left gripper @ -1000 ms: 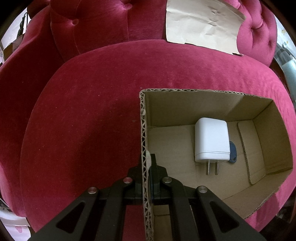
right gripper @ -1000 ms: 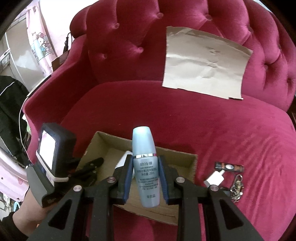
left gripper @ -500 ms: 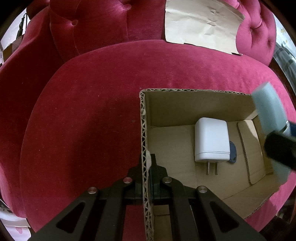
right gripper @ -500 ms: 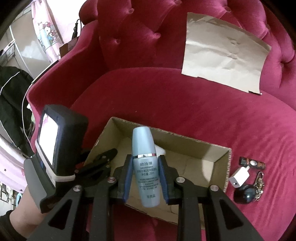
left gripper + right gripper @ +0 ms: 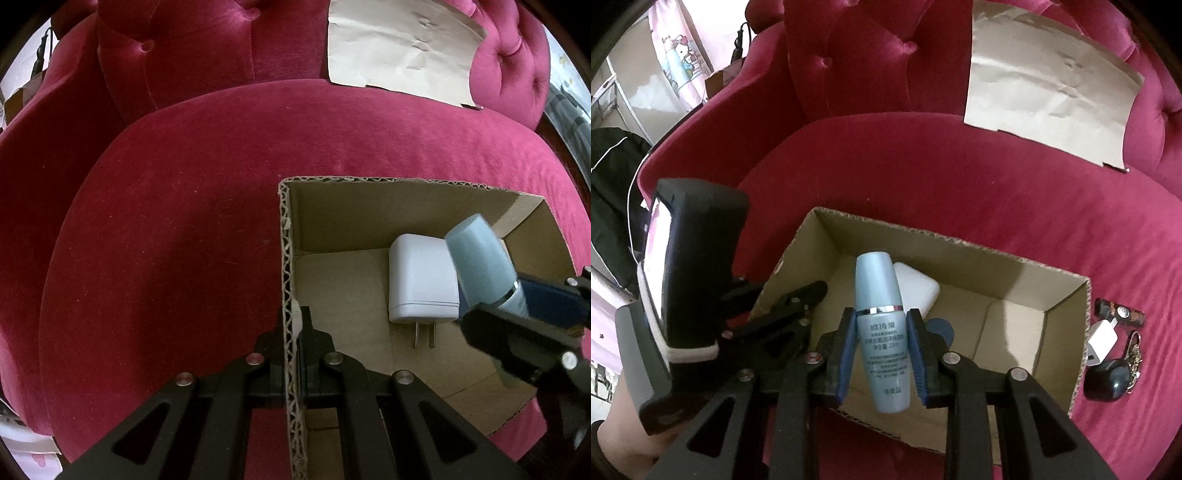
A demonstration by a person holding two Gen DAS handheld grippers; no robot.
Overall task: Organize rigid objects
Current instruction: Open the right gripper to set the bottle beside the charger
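We take the cardboard box (image 5: 1015, 280) as our landmark; it sits open-topped on the seat of a red velvet armchair (image 5: 184, 221). Our left gripper (image 5: 293, 325) has its jaws pressed together on the box's left wall, pinching the corrugated edge between them. Our right gripper (image 5: 882, 354) has its blue pads clamped on the lower body of a pale blue bottle (image 5: 881, 321), which carries printed text and a silver band below its rounded cap. The bottle hangs above the box's open top, cap pointing away from us, over the box floor. In the left wrist view the same bottle (image 5: 480, 258) reaches in from the box's right side, just in front of a white charger (image 5: 421, 280).

That charger lies flat on the box floor with its two prongs toward us. Beside it on the floor shows part of a small dark blue round thing (image 5: 940, 328).

Outside the box, just past its right wall, lie a small white adapter (image 5: 1102, 341), a dark stick-shaped item (image 5: 1119, 315), a black round fob (image 5: 1108, 380) and a keyring (image 5: 1134, 354). Well behind the box, a sheet of brown paper (image 5: 1045, 85) leans on the chair's back.
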